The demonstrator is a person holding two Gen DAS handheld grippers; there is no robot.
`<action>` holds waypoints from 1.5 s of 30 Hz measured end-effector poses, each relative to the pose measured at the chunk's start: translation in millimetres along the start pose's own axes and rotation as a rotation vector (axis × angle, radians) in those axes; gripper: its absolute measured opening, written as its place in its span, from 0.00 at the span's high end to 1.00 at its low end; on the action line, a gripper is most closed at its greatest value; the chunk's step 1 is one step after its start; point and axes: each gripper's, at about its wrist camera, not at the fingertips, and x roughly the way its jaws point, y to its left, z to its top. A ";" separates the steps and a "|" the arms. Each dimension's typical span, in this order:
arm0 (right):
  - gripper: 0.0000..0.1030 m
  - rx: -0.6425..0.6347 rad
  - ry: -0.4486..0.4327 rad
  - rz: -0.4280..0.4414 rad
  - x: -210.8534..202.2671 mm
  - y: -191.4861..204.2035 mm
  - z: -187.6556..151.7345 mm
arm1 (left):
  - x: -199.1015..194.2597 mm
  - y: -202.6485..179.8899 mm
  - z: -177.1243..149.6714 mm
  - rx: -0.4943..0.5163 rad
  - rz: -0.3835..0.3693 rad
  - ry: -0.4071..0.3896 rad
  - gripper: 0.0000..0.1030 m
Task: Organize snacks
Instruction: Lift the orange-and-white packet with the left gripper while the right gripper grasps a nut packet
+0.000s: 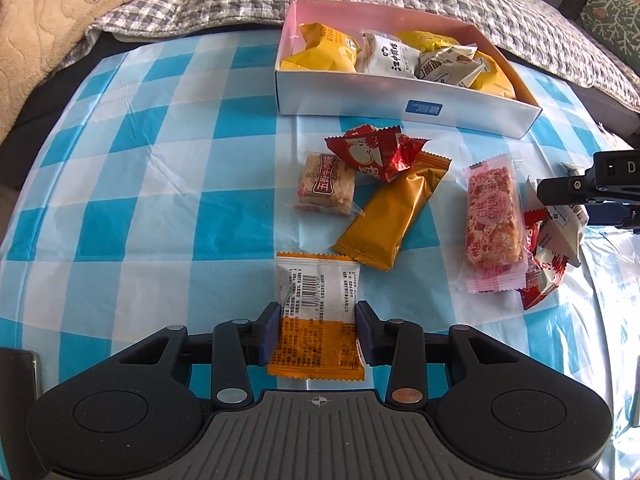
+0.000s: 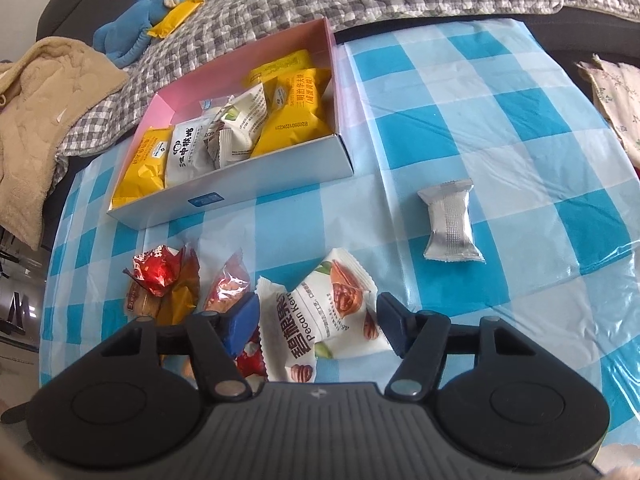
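Listing from the left wrist view first. Left claw (image 1: 316, 330): pads closed to the width of an orange-and-white packet (image 1: 316, 312), touching both of its side edges; the packet lies flat, barcode side up, on the checked worktop (image 1: 160, 184). Whether it is firmly pinched or only bracketed cannot be told. Ahead of the claw: a gold packet (image 1: 390, 220), a red packet (image 1: 372, 152) overlapping its far end, and a clear-wrapped biscuit (image 1: 326, 186) just left of those. Ahead and right: a pink cereal bar (image 1: 494, 220) resting on further red-and-white packets. Far ahead: an open box (image 1: 400, 102), partly filled with yellow and white snacks. The other claw's black body shows at the right edge.

Right wrist view. Right claw (image 2: 318, 326): spread wide, its pads either side of a white pecan packet (image 2: 320, 328), with a gap showing at each side; nothing gripped. Left of the claw: the red and gold packets, crowded together. Ahead and right, well apart: a silver packet (image 2: 452, 222), alone. Ahead and left: the same box, with free room at its near corner.

Step in hand, by judgement: picking loose snacks off the worktop for the box. Next move likely calls for each claw to clamp its packet, lift clear of neighbours, carry forward over the box wall and release inside.
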 end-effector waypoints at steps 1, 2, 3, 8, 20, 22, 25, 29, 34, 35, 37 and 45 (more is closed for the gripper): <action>0.43 -0.013 -0.003 -0.002 0.6 1.2 0.0 | -0.5 -0.7 0.0 0.002 0.002 -0.003 0.64; 0.43 -0.022 -0.005 -0.003 1.3 1.6 0.0 | -0.8 -1.5 0.0 0.006 0.004 -0.006 0.64; 0.42 -0.030 -0.005 -0.005 2.4 1.9 0.4 | -0.9 -2.4 -0.1 0.011 0.005 -0.007 0.64; 0.37 -0.035 0.011 -0.008 4.8 3.4 1.3 | -1.4 -0.7 0.0 0.007 0.004 -0.009 0.64; 0.44 -0.127 0.098 -0.063 13.8 17.5 -9.3 | -4.0 -0.4 0.8 0.003 -0.008 -0.017 0.64; 0.50 -0.117 0.094 -0.055 11.0 17.3 -8.6 | -4.1 0.4 1.3 0.000 -0.010 -0.018 0.64; 0.55 -0.099 0.072 -0.034 4.4 16.1 -6.5 | -5.4 1.4 1.5 -0.003 -0.015 -0.023 0.64; 0.59 -0.089 0.056 -0.024 0.9 15.5 -5.6 | -6.4 1.2 1.8 -0.006 -0.017 -0.028 0.64; 0.61 -0.073 0.023 -0.030 -5.1 14.1 -4.0 | -6.3 0.5 1.6 -0.007 -0.015 -0.029 0.64; 0.61 -0.068 0.016 -0.032 -6.4 14.2 -3.6 | -6.7 0.8 1.9 -0.009 -0.017 -0.030 0.64; 0.62 -0.058 -0.002 -0.033 -10.3 13.1 -2.6 | -8.1 1.1 2.6 -0.012 -0.018 -0.034 0.64; 0.62 -0.046 -0.049 -0.044 -18.5 11.0 0.5 | -17.9 2.4 6.2 -0.024 -0.043 -0.058 0.64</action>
